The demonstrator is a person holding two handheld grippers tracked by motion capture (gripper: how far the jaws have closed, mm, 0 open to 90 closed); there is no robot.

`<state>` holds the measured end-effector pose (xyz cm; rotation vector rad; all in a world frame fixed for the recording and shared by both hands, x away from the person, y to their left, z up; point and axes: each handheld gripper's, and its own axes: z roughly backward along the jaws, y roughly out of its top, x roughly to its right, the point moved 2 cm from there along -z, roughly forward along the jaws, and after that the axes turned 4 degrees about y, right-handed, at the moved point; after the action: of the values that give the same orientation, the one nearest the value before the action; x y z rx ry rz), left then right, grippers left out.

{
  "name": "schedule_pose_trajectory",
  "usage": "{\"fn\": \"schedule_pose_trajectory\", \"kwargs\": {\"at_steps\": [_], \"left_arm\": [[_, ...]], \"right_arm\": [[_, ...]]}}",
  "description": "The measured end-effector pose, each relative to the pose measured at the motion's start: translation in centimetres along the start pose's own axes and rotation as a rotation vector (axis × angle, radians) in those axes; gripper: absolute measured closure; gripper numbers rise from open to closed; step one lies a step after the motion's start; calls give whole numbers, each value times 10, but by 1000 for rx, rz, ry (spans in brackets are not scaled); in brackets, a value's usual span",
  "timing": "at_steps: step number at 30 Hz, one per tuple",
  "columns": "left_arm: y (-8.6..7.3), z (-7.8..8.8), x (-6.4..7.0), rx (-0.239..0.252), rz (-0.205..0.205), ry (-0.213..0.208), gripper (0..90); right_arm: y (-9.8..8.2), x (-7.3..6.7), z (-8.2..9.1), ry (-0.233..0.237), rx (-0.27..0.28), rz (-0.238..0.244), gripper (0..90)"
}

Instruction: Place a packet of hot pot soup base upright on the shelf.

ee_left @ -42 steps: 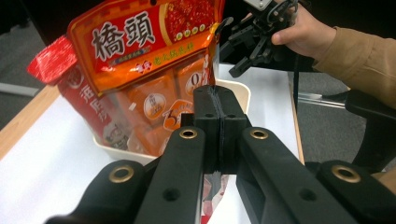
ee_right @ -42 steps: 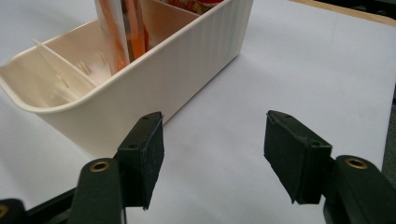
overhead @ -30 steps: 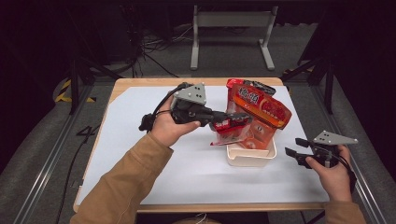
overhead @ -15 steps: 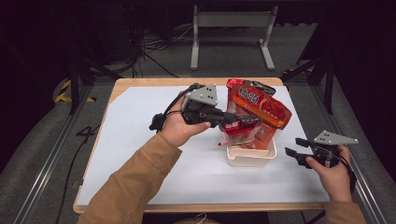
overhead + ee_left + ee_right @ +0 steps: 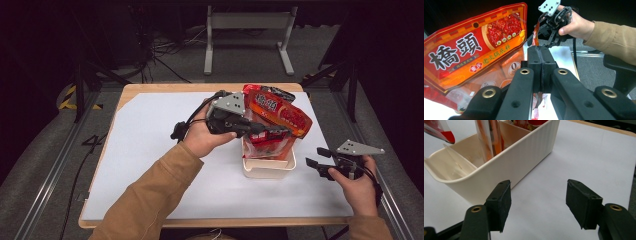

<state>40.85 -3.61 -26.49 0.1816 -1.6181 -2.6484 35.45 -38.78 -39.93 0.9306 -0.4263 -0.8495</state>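
Your left gripper, clamped on a pouch, has it partly in the bin; seat it. Right gripper waits open beside the bin.

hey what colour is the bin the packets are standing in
Cream white, with ribbed walls; the bin shows best in the right gripper view.

Red-orange sauce packet with big Chinese lettering is sitting in the white ribbed bin, leaning toward 2 o'clock, top edge well above the rim. A second, smaller packet, clear with red sauce visible, is standing upright in front of it in the same bin. Bin is sitting at roughly 4 o'clock from table center, divider inside, near compartment showing bare. In the left gripper view the big packet is hanging at 10 o'clock.
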Motion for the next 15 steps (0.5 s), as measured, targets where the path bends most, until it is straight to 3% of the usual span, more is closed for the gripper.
{"fn": "schedule_pose_trajectory", "kwargs": {"at_steps": [15], "left_arm": [[-4,-17,1,13,-2,-29,896]], "right_arm": [[0,0,0,0,5,-5,365]]}}
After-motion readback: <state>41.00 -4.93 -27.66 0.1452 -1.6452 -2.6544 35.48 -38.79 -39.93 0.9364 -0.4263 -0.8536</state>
